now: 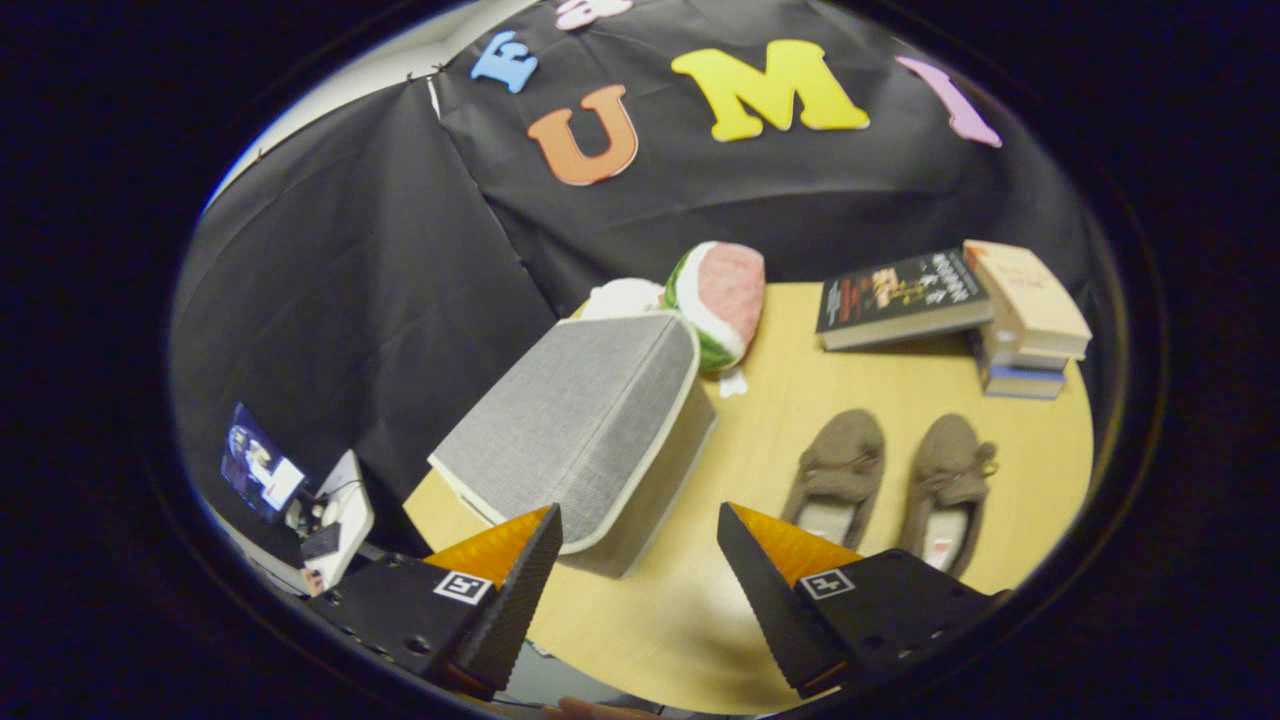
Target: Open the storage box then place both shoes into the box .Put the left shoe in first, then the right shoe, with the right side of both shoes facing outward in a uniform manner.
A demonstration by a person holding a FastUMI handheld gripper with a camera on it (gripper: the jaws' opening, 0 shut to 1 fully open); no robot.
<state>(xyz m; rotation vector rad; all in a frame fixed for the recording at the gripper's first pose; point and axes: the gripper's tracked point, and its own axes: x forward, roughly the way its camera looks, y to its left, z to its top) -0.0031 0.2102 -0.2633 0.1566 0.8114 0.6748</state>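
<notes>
Tongs [638,560] wide open, holding nothing. Grey fabric storage box [580,430] just ahead on tabletop [680,610], lid closed; likely light, take lid's front edge. Two soft brown shoes [890,480] beside box, right; likely squashy, pinch heel rim.

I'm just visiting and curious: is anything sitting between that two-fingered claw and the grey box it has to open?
Nothing visible does. The gripper is open, and the storage box, lid closed, lies just ahead of its fingers, toward the left one. The shoes sit side by side on the table, right of the box.
</notes>
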